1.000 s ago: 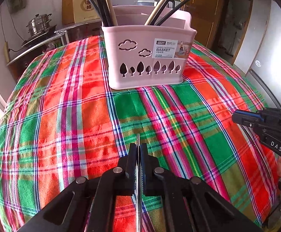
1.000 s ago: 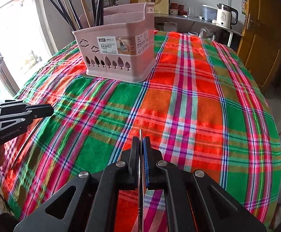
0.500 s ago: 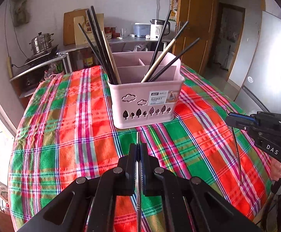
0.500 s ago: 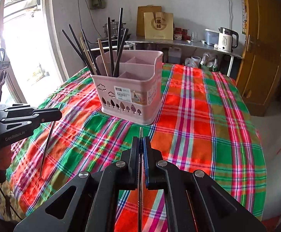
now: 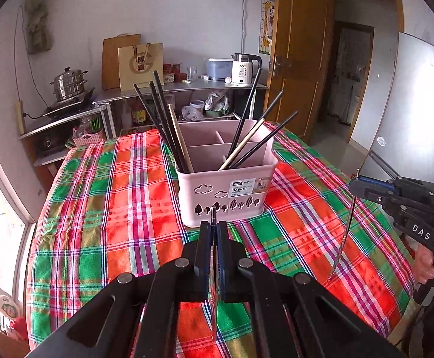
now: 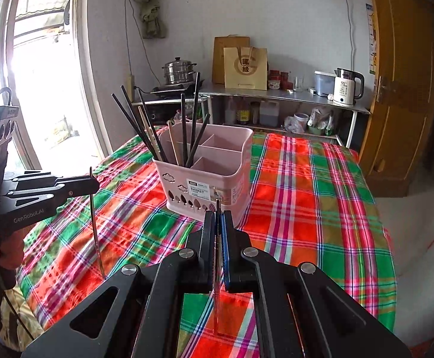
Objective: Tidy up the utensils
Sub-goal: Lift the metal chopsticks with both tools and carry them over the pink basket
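Note:
A pink utensil basket point(image 5: 226, 192) point(image 6: 208, 179) with several compartments stands on the plaid tablecloth point(image 5: 121, 208). Several black and wooden chopsticks point(image 5: 169, 128) point(image 6: 187, 131) lean in its front compartments. My left gripper point(image 5: 214, 229) is shut on a thin metal chopstick point(image 5: 213, 217), raised above the table in front of the basket; the same chopstick point(image 6: 95, 223) hangs down from the gripper point(image 6: 90, 183) in the right wrist view. My right gripper point(image 6: 217, 220) is shut on another metal chopstick point(image 6: 217, 208), which also shows hanging at the right point(image 5: 346, 226) below the gripper point(image 5: 355, 185).
A steel counter point(image 5: 187, 86) behind the table carries a steamer pot point(image 5: 69, 82), paper bag point(image 5: 141, 65), jars and a white kettle point(image 5: 244, 68). A wooden door point(image 5: 300, 59) stands at right, a window point(image 6: 32, 89) at left.
Both grippers have risen and pulled back from the table, each with its metal chopstick. The basket now looks smaller and farther, and the chopsticks hang clear of the cloth.

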Tool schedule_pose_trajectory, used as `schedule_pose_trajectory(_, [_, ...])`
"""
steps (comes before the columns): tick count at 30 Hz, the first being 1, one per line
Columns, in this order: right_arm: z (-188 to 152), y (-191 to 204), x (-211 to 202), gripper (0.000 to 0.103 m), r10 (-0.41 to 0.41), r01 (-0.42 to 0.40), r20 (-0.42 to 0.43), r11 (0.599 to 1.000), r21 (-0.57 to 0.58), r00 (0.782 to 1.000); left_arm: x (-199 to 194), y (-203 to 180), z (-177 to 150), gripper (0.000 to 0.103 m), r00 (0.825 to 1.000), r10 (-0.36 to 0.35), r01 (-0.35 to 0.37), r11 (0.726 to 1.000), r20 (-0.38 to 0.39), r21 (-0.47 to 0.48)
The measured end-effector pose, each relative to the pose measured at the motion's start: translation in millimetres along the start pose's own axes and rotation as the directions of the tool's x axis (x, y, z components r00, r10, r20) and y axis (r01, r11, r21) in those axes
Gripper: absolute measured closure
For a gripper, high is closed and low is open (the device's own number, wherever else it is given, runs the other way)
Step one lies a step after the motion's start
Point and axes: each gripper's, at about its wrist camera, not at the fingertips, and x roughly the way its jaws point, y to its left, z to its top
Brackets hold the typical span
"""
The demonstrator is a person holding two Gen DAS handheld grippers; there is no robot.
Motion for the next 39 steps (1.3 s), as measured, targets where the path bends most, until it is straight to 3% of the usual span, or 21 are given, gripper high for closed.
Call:
schedule_pose_trajectory(21, [-9.6, 15.9, -46.1, 0.099, -0.007, 0.008, 0.046, 1.000, -0.025, 0.999, -41.5, -2.0, -19.7, 0.099, 1.000, -0.008, 0.008, 1.000, 0.005, -0.002])
schedule_pose_trajectory(39, [27.6, 39.7, -33.9, 0.099, 0.075, -0.068, 0.131, 0.996, -0.057, 0.988, -41.6, 15.9, 18.5, 0.100, 0.998, -0.037, 0.040, 0.998, 0.052, -0.056])
